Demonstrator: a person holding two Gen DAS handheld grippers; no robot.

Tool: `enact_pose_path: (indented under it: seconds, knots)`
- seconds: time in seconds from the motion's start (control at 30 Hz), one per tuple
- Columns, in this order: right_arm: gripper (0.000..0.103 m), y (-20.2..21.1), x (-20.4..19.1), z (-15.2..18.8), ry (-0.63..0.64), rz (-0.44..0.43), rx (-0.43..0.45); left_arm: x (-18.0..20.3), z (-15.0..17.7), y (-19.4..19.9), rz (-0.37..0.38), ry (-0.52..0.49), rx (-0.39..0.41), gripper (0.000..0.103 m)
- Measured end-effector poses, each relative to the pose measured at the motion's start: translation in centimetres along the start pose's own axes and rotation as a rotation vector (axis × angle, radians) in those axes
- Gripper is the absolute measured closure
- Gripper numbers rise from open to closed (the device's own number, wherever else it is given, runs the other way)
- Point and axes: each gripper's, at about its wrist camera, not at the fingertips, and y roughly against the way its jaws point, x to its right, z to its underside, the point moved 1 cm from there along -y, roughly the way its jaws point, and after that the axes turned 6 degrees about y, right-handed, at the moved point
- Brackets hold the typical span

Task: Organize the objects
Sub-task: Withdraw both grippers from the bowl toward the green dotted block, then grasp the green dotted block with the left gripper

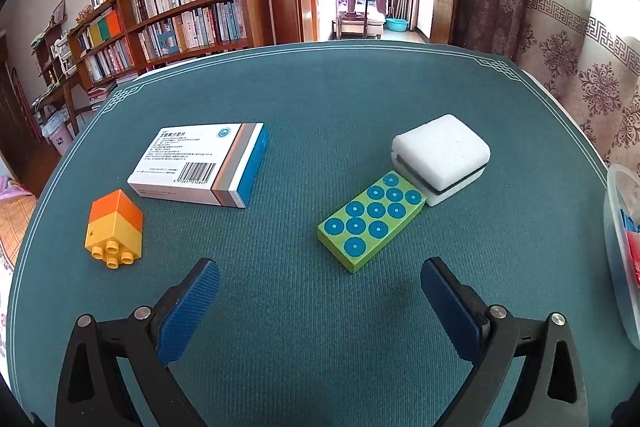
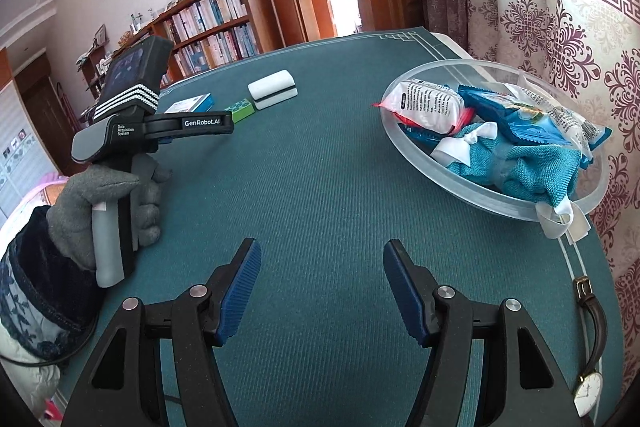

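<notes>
In the left wrist view my left gripper is open and empty, low over the teal mat. Ahead of it lie a green block with blue dots, a white sponge eraser touching the block's far end, a white and blue medicine box and an orange and yellow toy brick at the left. In the right wrist view my right gripper is open and empty. A clear bowl with snack packets and a teal cloth pouch stands ahead to its right.
A wristwatch lies near the mat's right edge. The gloved hand with the left gripper's body is at the left of the right wrist view. The bowl's rim shows at the right edge of the left wrist view. A bookshelf, door and curtain stand beyond the table.
</notes>
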Motion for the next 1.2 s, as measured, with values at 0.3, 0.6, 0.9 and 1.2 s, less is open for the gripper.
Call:
enact_pose_path:
  seconds: [0.3,0.6,0.9,1.2]
  knots:
    - [0.038,-0.9,0.4,0.1,-0.004,0.015,-0.015,1.2,-1.3,-1.4,-0.007,0.055,-0.023,0.001]
    - [0.038,-1.2,0.5,0.0,-0.009,0.012,-0.02,0.8,-2.4,-2.8,-0.031,0.116,-0.049,0.001]
    - [0.038,-1.2,0.5,0.0,-0.009,0.011,-0.02,0.8,-1.6,-1.7,-0.007,0.08,-0.005,0.031]
    - [0.038,-1.4,0.6,-0.1,-0.012,0.016,-0.02,1.4,-0.3,-0.3,0.058,-0.03,0.02,0.07]
